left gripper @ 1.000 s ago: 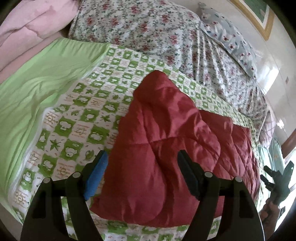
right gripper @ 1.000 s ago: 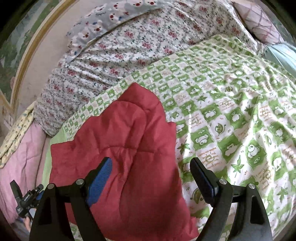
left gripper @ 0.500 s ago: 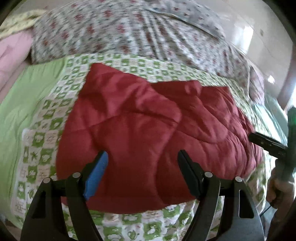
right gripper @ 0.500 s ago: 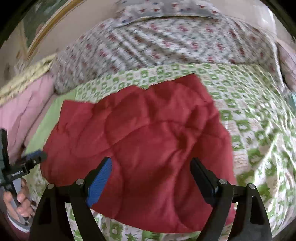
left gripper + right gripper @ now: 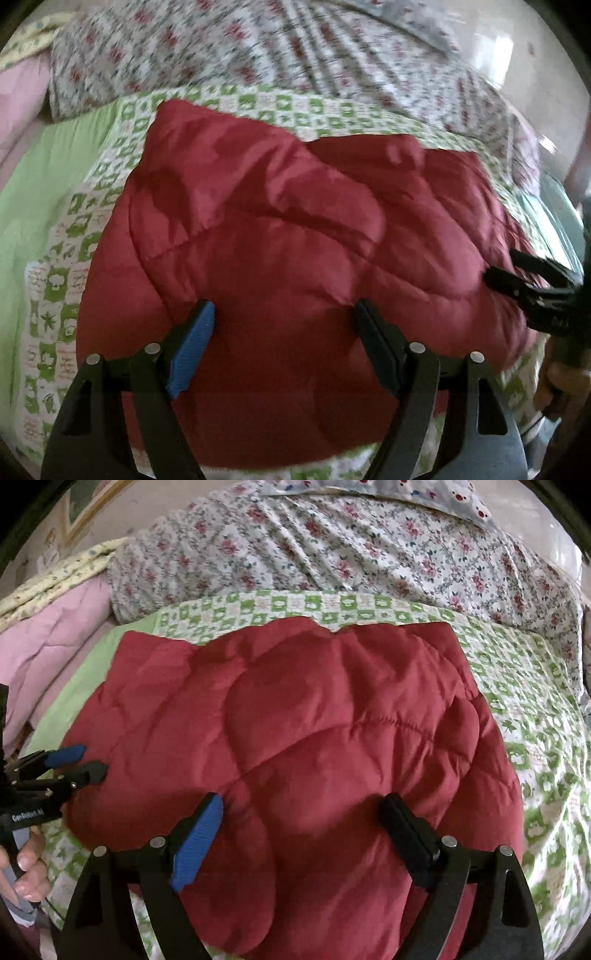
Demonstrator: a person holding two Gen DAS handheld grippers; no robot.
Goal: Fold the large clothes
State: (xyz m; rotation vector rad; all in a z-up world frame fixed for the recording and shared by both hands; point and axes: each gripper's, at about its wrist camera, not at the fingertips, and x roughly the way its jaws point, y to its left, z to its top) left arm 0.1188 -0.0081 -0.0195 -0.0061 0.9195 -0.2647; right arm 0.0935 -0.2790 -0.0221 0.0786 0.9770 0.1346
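Left wrist view first: the left gripper (image 5: pixel 282 347) hangs over the puffy red quilted jacket (image 5: pixel 295 236), which lies spread on the green-and-white checked bedsheet (image 5: pixel 66 258). Its jaws stand wide and are opening further, one blue pad and one black, with only red fabric below them and nothing pinched between. The picture is smeared with motion. At the right edge the right gripper (image 5: pixel 532 280) pokes in over the jacket's side; I cannot tell from here whether it touches the cloth. Behind the jacket rises a white floral-print duvet (image 5: pixel 295 55), and a plain light-green sheet (image 5: pixel 33 192) runs down the left.

Now the right wrist view: the right gripper (image 5: pixel 304 832) sits above the near part of the same red jacket, jaws wide apart and opening, gripping nothing, the fabric merely underneath. The jacket lies bunched, its far edge close to the floral duvet. On the left the left gripper (image 5: pixel 83 762) reaches in at the jacket's edge, tips apart, with a hand (image 5: pixel 26 871) wrapped on its handle. A pink quilted blanket (image 5: pixel 48 642) is heaped at far left.
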